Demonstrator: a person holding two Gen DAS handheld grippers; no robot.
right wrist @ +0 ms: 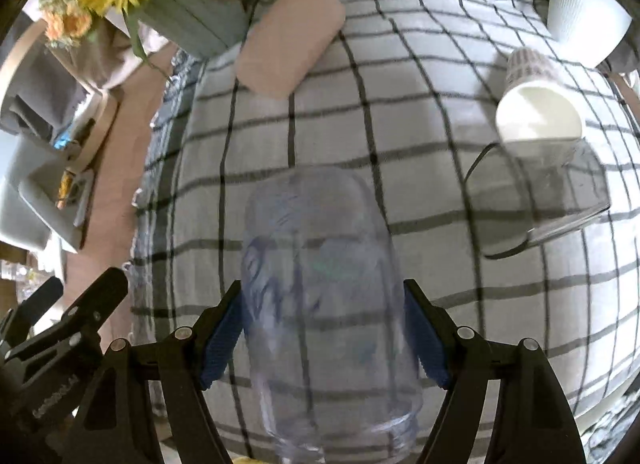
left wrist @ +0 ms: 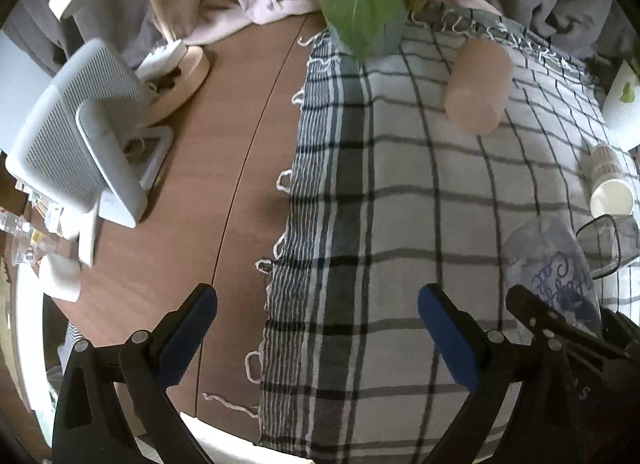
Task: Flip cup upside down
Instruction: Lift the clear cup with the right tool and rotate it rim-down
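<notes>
My right gripper [right wrist: 322,328] is shut on a clear plastic cup with blue print [right wrist: 324,304], held tipped over the checked cloth [right wrist: 460,76], its closed base pointing away and its rim near the camera. In the left wrist view the same cup [left wrist: 548,268] shows at the right with the right gripper's black fingers [left wrist: 560,328] on it. My left gripper [left wrist: 318,328] is open and empty, low over the cloth's left edge.
A pink cup [right wrist: 288,48] lies on its side at the back by a sunflower vase [right wrist: 188,20]. A white paper cup [right wrist: 536,104] and a clear glass [right wrist: 552,200] lie on their sides at the right. A white pot [right wrist: 584,16] stands behind. A fan [left wrist: 76,144] and lamp base [left wrist: 180,80] sit on the wooden table [left wrist: 224,168].
</notes>
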